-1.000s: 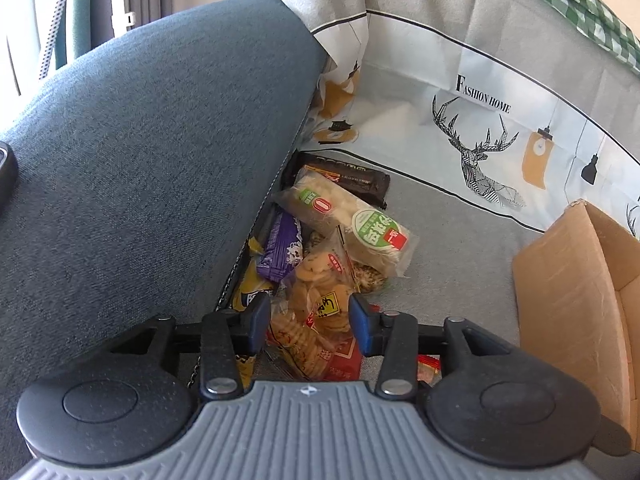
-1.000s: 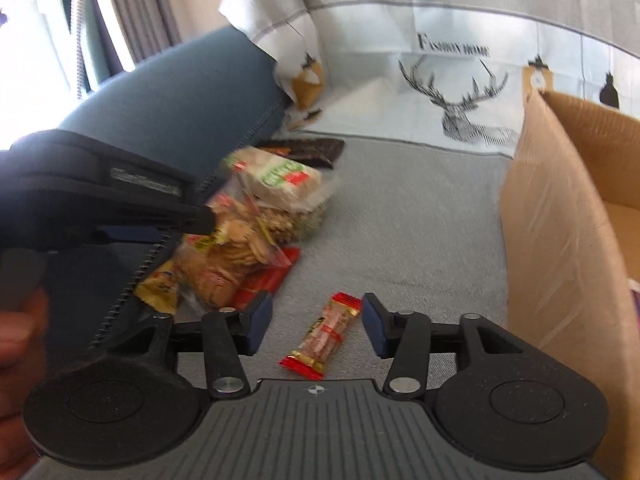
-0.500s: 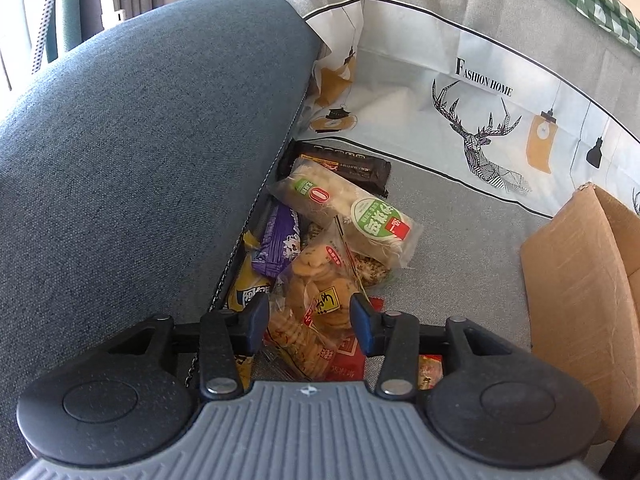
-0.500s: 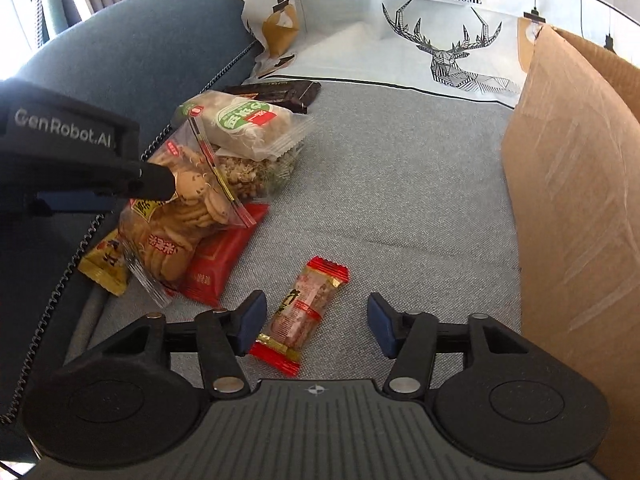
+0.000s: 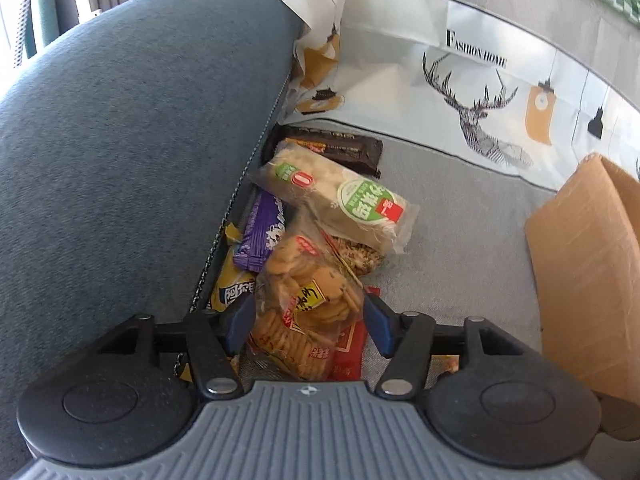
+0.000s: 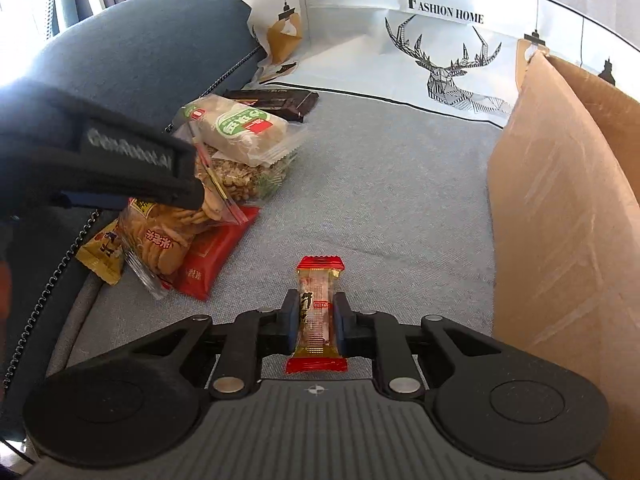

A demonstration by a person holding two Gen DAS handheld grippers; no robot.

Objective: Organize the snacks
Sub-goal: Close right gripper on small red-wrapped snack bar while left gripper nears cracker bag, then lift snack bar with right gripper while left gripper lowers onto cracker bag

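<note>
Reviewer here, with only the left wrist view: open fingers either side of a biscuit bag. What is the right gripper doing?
Observer: The right gripper is shut on a small red-ended snack bar, clamped around its middle.
Operator: How does the bar sit in it?
Observer: Lengthwise along the fingers, with one red end ahead of them and the other behind.
Operator: Where is the box from there?
Observer: The cardboard box stands to the right of that gripper, its near wall facing the camera.
</note>
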